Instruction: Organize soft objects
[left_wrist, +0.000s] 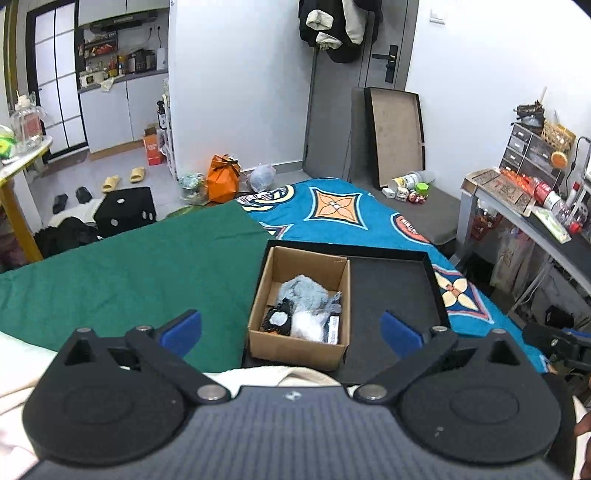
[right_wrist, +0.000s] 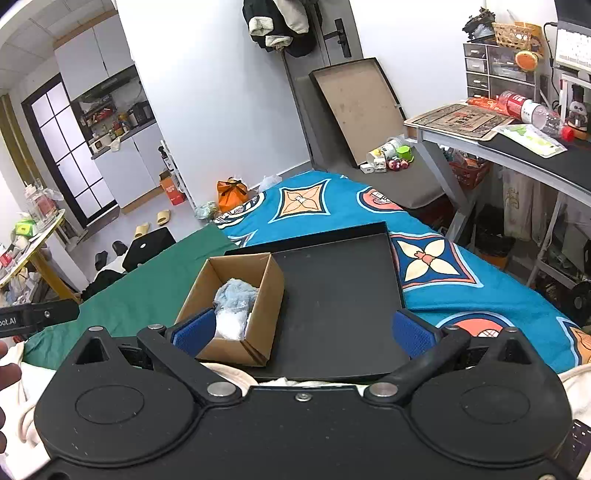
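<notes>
A brown cardboard box (left_wrist: 258, 325) stands in the left part of a shallow black tray (left_wrist: 391, 295) on the bed. Inside it lie a grey-blue fluffy item (left_wrist: 304, 291), a white soft item (left_wrist: 308, 325) and a black one (left_wrist: 277, 319). My left gripper (left_wrist: 291, 330) is open and empty, held above the box's near edge. In the right wrist view the box (right_wrist: 266, 302) and tray (right_wrist: 340, 295) show again. My right gripper (right_wrist: 301, 334) is open and empty, above the tray's near edge, its left pad (right_wrist: 192, 334) over the box.
A green cloth (left_wrist: 129, 273) covers the bed's left part, a blue patterned blanket (left_wrist: 343, 210) the right. A cream fabric (left_wrist: 266, 374) lies just below the grippers. A desk (right_wrist: 517, 147) with clutter stands to the right. Floor clutter lies beyond the bed.
</notes>
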